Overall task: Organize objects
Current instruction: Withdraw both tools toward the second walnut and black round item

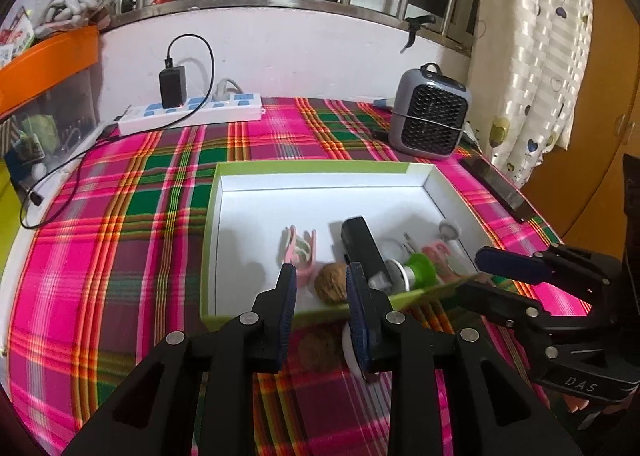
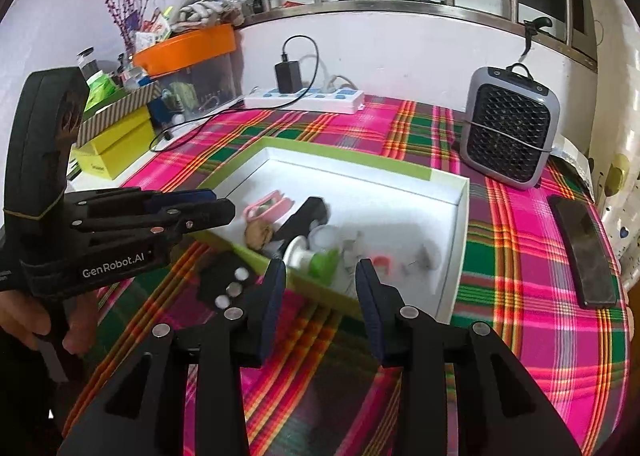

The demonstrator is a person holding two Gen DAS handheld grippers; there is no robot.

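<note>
A green-rimmed white box [image 1: 316,169] [image 2: 452,212] lies on the plaid table. Inside lie a pink clip [image 1: 301,252] [image 2: 267,206], a walnut [image 1: 331,282] [image 2: 259,235], a black rectangular device [image 1: 362,248] [image 2: 304,216], a white and green spool [image 1: 416,271] [image 2: 316,256] and a white cable. My left gripper [image 1: 322,304] [image 2: 200,204] is open just in front of the box's near wall, empty. A second walnut [image 1: 318,350] and a white round object [image 1: 352,352] lie on the cloth below its fingers. My right gripper [image 2: 320,292] [image 1: 484,274] is open and empty at the box's near right corner.
A grey mini heater [image 1: 430,112] [image 2: 508,124] stands at the back right. A white power strip [image 1: 192,112] [image 2: 306,96] with a black charger lies by the wall. A dark phone [image 2: 584,252] [image 1: 496,186] lies at the right table edge. Boxes and an orange-lidded bin [image 2: 188,56] stand at left.
</note>
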